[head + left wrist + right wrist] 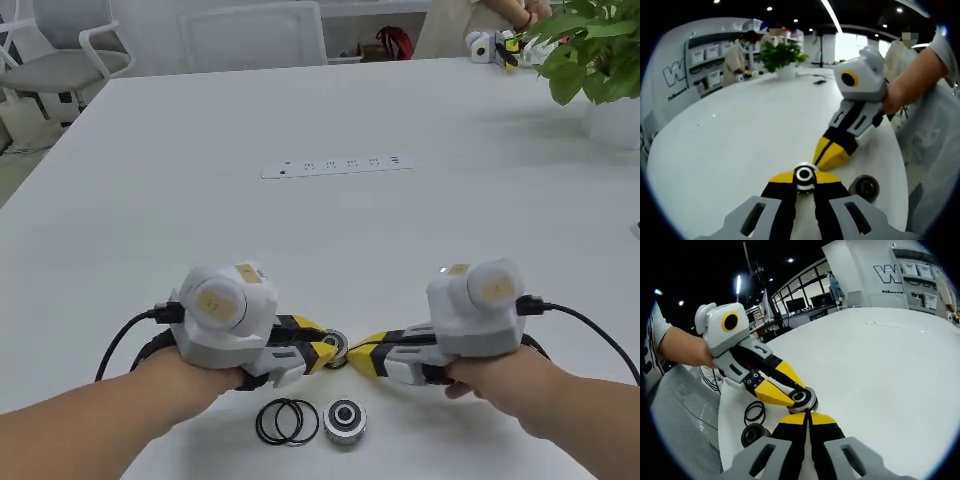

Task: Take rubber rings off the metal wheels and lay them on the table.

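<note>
Your left tool [321, 352] is clamped on the small silver metal wheel [804, 399], held just above the white table [330, 230] near its near edge. The dark band round the rim reads as the black rubber ring, not yet off. Your right tool [810, 419] has its jaws together, tips right at the wheel's rim. I can't tell if they've nipped the rubber. Nearer you on the table lie loose black rubber rings [288, 421], with a second silver metal wheel [345, 418] just right of them.

For the pull:
- Grip the wheel with the left tool by its faces, clear of the rim, so the ring can roll free.
- Bite rubber only with the right tool, no metal.
- Lift one spot over the rim edge, then peel round. Don't yank straight.
- Brace the left tool against the pull, as the wheel could twist out.
- Lay the ring flat beside the loose ones.
</note>
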The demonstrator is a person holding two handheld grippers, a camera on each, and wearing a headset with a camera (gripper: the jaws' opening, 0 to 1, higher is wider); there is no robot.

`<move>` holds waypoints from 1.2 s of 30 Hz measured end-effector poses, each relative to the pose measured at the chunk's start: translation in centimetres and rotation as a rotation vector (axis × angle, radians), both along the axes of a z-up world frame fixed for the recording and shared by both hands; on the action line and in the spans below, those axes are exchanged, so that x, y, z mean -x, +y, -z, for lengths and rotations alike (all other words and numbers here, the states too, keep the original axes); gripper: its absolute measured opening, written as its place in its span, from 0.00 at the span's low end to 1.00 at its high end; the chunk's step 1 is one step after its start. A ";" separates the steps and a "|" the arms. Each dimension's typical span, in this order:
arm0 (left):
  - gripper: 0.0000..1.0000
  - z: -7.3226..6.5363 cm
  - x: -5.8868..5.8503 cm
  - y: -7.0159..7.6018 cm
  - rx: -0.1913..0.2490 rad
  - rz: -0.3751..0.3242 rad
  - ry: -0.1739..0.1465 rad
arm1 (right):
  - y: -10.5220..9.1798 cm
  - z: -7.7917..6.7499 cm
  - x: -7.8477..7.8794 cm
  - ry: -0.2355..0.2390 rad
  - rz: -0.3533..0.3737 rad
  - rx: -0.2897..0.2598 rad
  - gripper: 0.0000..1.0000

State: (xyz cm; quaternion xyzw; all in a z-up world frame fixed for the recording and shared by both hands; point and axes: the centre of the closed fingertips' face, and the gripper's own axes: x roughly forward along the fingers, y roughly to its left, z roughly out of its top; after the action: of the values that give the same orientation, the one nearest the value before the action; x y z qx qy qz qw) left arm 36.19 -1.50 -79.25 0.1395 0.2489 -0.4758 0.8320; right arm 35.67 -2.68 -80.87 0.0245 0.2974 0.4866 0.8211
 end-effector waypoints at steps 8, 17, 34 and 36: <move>0.12 0.0 0.1 0.0 -0.006 -0.003 -0.004 | -0.7 -0.9 -0.9 0.062 0.092 -0.086 0.00; 0.12 0.0 0.2 0.0 -0.010 -0.030 0.007 | -0.4 -1.5 -1.2 0.085 0.130 -0.122 0.00; 0.11 0.1 0.1 -0.2 -0.026 -0.038 -0.004 | 0.6 -2.0 -0.5 0.067 0.056 -0.109 0.00; 0.11 0.1 0.1 -0.1 -0.026 -0.039 -0.004 | 0.7 -2.0 -0.5 0.066 0.051 -0.111 0.00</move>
State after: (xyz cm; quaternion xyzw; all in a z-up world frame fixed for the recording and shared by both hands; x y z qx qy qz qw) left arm 36.10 -1.65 -79.32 0.1465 0.2559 -0.4561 0.8397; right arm 36.19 -1.97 -78.87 0.0938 0.2960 0.4801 0.8204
